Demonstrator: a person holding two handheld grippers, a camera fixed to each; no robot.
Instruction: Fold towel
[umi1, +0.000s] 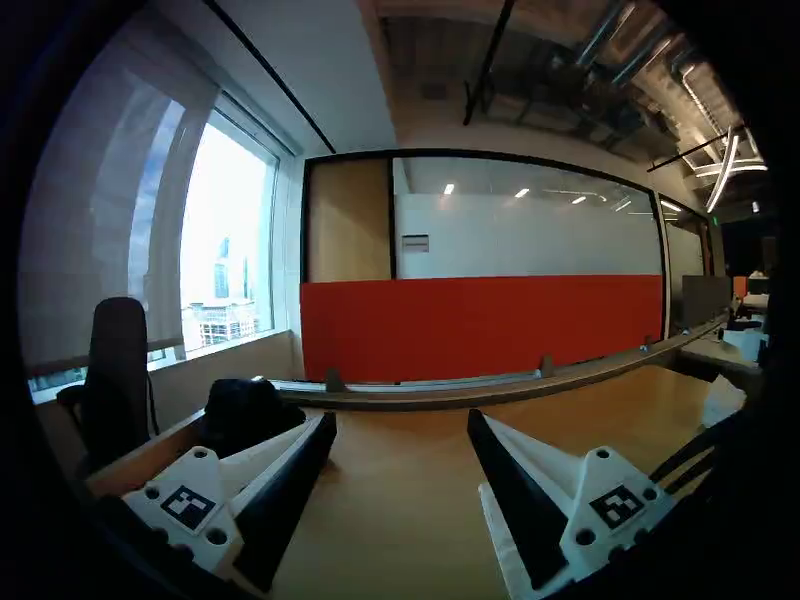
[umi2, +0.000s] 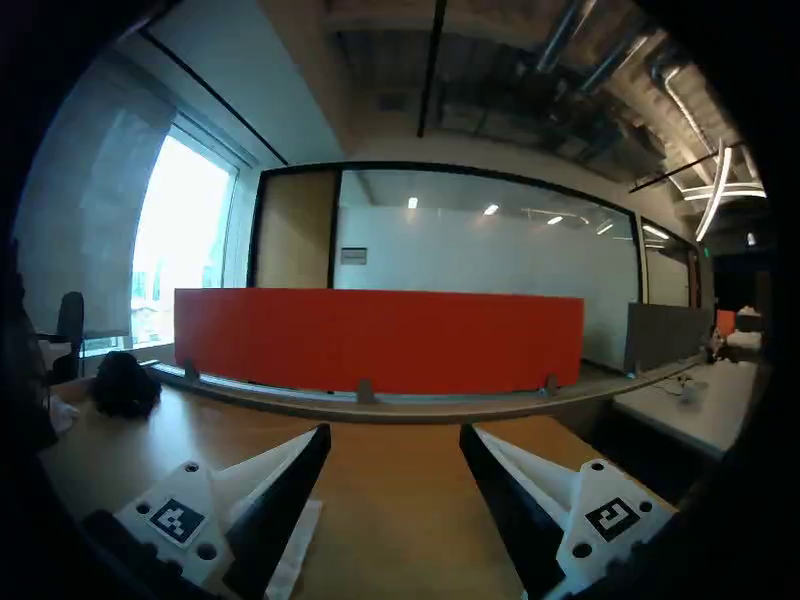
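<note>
In the left gripper view, my left gripper (umi1: 400, 425) is open above a bare wooden desk (umi1: 400, 500), with nothing between its fingers. In the right gripper view, my right gripper (umi2: 395, 440) is also open over the same kind of desk (umi2: 400, 490). A white cloth edge, likely the towel (umi2: 298, 545), lies flat on the desk just under and beside the right gripper's left finger (umi2: 280, 500). Most of the towel is hidden below the frame.
An orange divider panel (umi1: 480, 325) (umi2: 380, 340) stands along the desk's far edge. A dark bundle (umi1: 245, 410) (umi2: 125, 385) rests on the desk at the left. A black chair (umi1: 115, 375) stands by the window. White desks (umi2: 700, 400) lie to the right.
</note>
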